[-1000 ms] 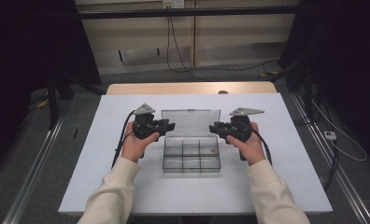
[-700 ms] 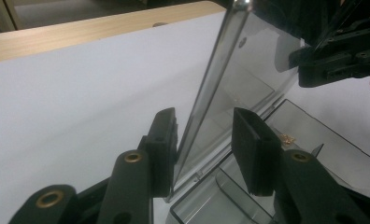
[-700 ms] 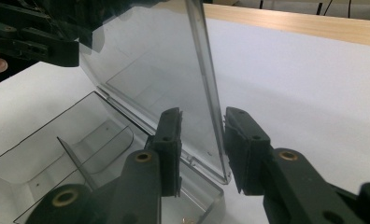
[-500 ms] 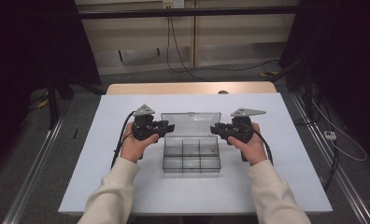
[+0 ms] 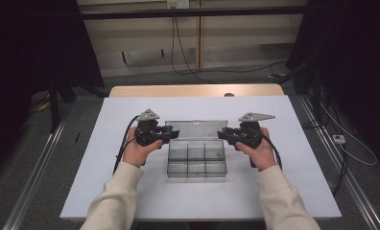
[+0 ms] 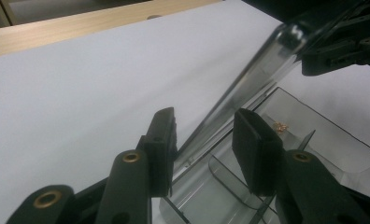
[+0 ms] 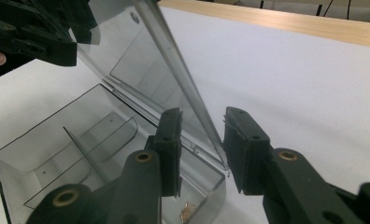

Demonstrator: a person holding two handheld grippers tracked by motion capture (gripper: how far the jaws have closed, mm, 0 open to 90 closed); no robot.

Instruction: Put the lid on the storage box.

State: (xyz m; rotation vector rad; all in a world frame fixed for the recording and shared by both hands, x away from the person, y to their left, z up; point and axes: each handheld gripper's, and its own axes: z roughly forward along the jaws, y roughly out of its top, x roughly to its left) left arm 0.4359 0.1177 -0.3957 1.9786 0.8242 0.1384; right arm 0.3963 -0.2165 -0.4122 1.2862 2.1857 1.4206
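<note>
A clear smoky plastic compartment box (image 5: 196, 159) sits at the centre of the white table (image 5: 106, 158) in the high view, long axis left to right, hinged lid (image 5: 194, 129) upright along its far edge. The left gripper (image 5: 168, 134) and right gripper (image 5: 224, 135) straddle the lid's two ends, jaws spread, with visible gaps between pads and lid.

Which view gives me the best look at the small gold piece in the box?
The left gripper view: the gold piece lies unobstructed on a compartment floor of the clear box. The right gripper view shows it partly cut off at the bottom edge. In the high view it is a faint speck.
</note>
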